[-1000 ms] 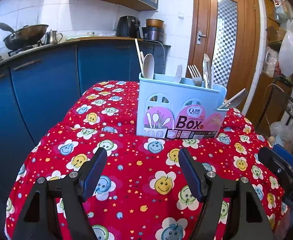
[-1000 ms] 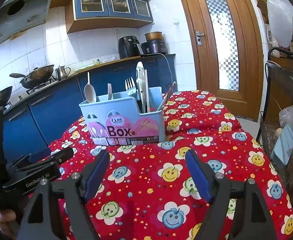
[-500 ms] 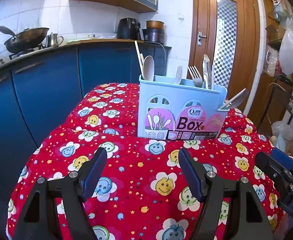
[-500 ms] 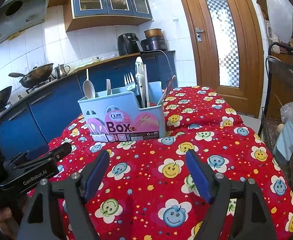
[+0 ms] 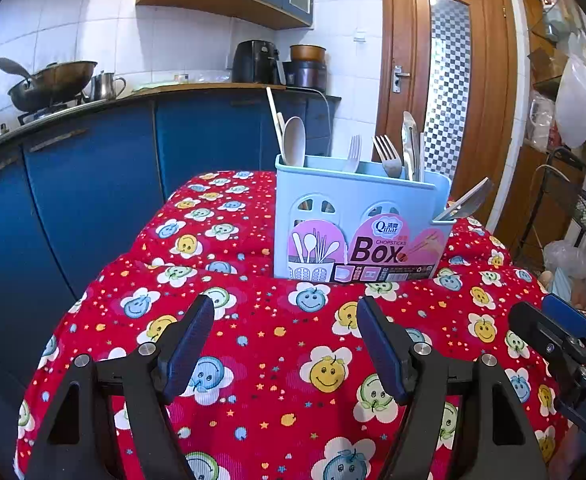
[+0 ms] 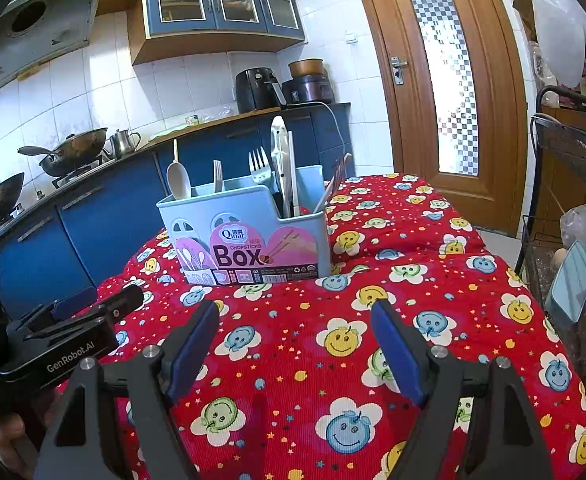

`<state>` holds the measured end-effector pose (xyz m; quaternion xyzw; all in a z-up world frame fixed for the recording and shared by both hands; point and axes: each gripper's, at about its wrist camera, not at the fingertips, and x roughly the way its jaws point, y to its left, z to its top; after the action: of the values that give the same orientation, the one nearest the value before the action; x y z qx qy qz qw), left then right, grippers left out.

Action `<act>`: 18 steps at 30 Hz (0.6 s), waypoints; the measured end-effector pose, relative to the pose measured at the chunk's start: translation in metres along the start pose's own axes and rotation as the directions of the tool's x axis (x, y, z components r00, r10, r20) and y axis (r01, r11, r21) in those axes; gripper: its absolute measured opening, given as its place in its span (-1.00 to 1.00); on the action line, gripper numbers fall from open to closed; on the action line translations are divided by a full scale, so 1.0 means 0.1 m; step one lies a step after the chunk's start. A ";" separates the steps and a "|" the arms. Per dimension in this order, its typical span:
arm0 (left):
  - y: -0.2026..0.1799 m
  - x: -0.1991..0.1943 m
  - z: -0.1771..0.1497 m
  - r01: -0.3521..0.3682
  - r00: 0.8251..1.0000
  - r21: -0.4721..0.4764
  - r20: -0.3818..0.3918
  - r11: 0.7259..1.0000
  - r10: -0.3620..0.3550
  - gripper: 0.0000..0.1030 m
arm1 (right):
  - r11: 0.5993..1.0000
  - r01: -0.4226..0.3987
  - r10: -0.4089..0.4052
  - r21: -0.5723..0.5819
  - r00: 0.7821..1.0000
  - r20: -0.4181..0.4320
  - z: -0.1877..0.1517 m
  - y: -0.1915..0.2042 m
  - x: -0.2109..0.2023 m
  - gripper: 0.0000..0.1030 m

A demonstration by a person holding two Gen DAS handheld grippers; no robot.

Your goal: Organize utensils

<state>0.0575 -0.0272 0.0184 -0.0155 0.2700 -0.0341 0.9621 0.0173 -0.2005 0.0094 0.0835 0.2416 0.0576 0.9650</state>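
Looks like the very end of the job, or a pause before a fresh start: no loose cutlery anywhere on the cloth, everything already standing in the blue utensil box (image 5: 357, 236).

Left gripper (image 5: 285, 344) spread wide, nothing between the fingers (image 5: 189, 344), hovering low over the desk (image 5: 277, 364). Right gripper (image 6: 295, 344) the same: fingers (image 6: 397, 352) well apart, empty, angled down at the cloth.

Ahead of both pairs of fingers and well apart from them, upright on the far half of the desk, stands the box. Inside it, seen from the left side: wooden spoon (image 5: 294, 142) at the left end, forks (image 5: 387, 156) near the middle, tall pale pieces just right of the forks, a spoon (image 5: 467, 202) leaning out over the low right compartment. From the right side, reddish chopsticks (image 6: 335, 180) tilted in that same low compartment.

Next move, if any: probably only a check of the sorting, or a reach forward to straighten the leaning spoon, which would call for a narrow pinch on a thin, slippery handle without tipping the light plastic box.

Desk covered with a red cloth printed with smiling flowers, soft and slightly rumpled. Beyond it: blue kitchen cabinets (image 5: 93, 184), a wok (image 5: 53, 82) on the stove, an air fryer (image 6: 259, 88) on the counter, a wooden door (image 6: 445, 92) with patterned glass, a wire rack (image 6: 573, 168) off to the right of the fingers.
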 end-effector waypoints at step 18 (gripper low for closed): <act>0.01 -0.01 0.00 -0.001 1.000 0.002 0.002 1.000 0.001 0.46 | 1.000 -0.001 0.001 -0.002 1.000 0.001 0.01 0.00 -0.01 0.56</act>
<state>0.0567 -0.0261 0.0195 -0.0144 0.2692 -0.0338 0.9624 0.0169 -0.2005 0.0109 0.0829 0.2410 0.0582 0.9652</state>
